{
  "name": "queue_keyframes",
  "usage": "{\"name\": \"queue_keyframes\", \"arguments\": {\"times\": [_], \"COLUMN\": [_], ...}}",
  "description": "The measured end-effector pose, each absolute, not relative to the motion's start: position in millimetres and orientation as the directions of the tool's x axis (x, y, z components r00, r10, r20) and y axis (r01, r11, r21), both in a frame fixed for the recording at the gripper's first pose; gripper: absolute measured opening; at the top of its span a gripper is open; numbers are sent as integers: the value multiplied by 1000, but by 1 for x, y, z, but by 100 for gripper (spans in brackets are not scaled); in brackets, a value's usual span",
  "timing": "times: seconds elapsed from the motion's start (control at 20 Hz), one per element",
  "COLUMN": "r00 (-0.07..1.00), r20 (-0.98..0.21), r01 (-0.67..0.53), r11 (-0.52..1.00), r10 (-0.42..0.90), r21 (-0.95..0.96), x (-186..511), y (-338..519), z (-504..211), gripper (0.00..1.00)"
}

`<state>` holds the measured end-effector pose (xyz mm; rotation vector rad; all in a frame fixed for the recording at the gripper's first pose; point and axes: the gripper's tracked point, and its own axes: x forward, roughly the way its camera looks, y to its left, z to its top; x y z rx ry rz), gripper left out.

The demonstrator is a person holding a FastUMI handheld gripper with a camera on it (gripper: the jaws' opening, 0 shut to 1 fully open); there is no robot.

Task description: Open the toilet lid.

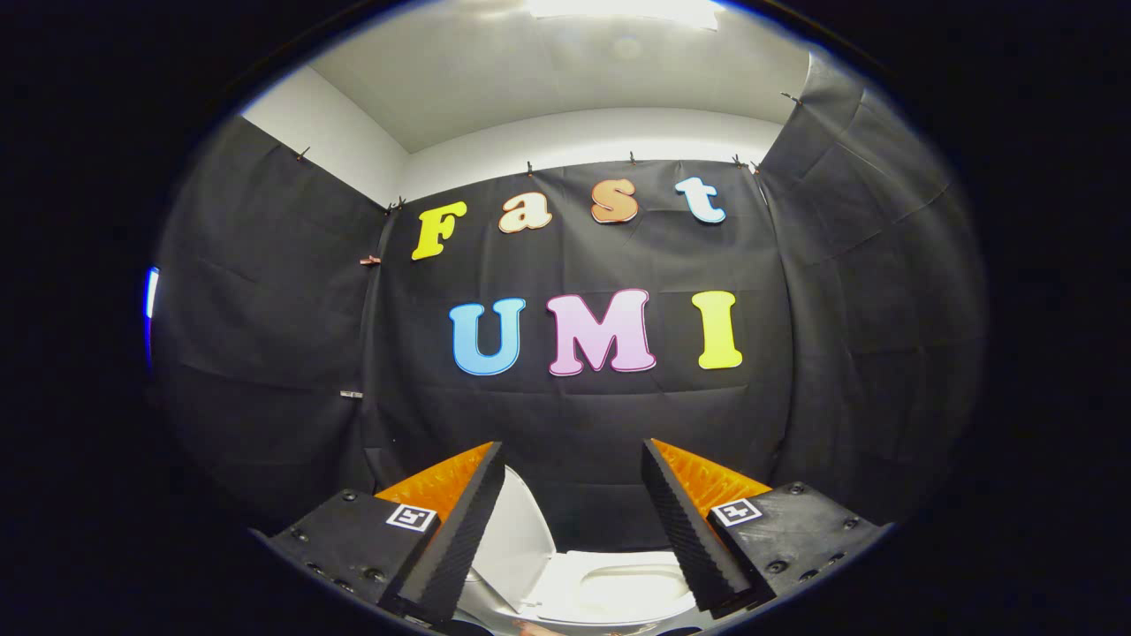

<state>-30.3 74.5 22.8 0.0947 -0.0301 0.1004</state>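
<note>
Below your hand-held gripper (573,495), whose fingers stand wide apart and empty, the toilet lid (517,539) already leans upright at seven o'clock, so draw back without bumping it.

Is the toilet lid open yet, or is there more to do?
It looks done. The lid stands raised beside the bowl, and the white seat lies uncovered below. The claw is open, fingers spread apart, holding nothing. Nothing looks left except pulling away.
</note>
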Motion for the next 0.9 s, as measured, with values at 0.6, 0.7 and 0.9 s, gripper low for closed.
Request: {"name": "queue_keyframes", "arguments": {"times": [0.6, 0.7, 0.9], "r00": [995, 995, 995], "r20": [31, 28, 23], "r01": [-102, -96, -98], "r11": [986, 989, 991], "r10": [99, 93, 96], "r21": [130, 113, 90], "x": [-13, -10, -8], "y": [68, 66, 69], "z": [11, 9, 6], "gripper": [97, 97, 97]}}
